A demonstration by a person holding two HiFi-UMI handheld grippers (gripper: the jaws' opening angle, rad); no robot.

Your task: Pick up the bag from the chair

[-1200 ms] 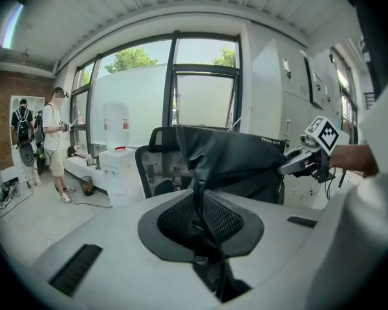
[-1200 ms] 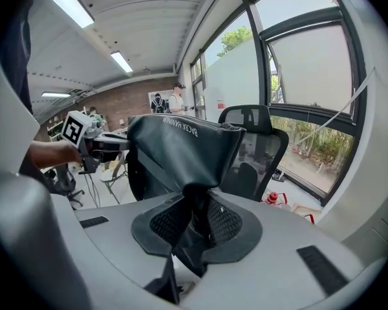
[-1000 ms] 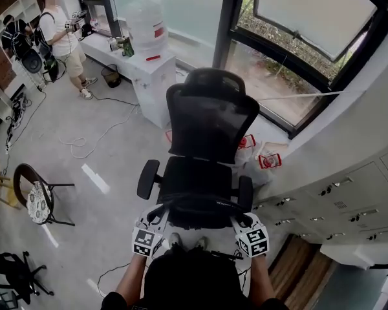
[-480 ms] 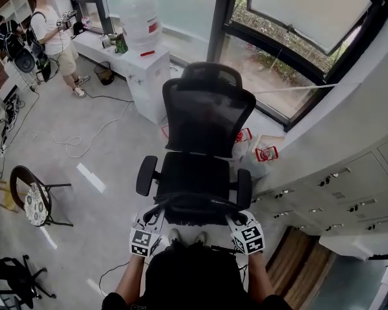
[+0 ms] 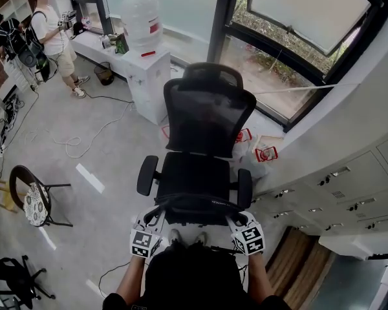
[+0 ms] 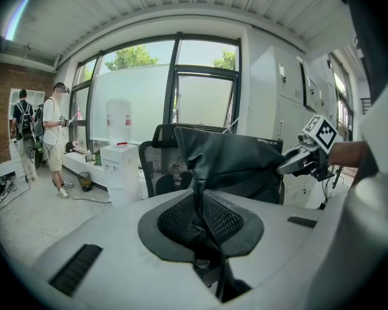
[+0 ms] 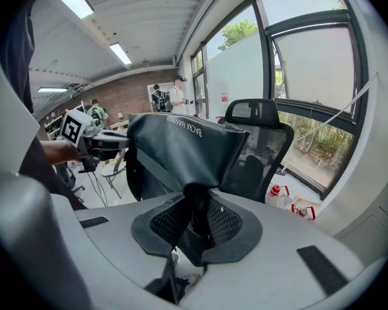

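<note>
Ahead of you, a white water dispenser with a clear bottle on top (image 5: 145, 66) stands against the dark-framed window wall (image 5: 222, 11). Far to your left a person in a white shirt and beige shorts (image 5: 55, 39) stands near a small black wastebasket (image 5: 105, 75). A white cable (image 5: 90, 141) loops over the grey floor. A small black-framed seat with a patterned cushion (image 5: 33, 202) sits at your left. Red-and-white plastic bags (image 5: 266, 155) lie beside the grey locker cabinets (image 5: 339, 192) on your right.

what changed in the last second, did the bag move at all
Almost nothing. The left gripper and right gripper stay shut on the bag, holding it stretched between them in front of the chair. Everything shifts together slightly in the head view, which looks like camera movement only.
</note>
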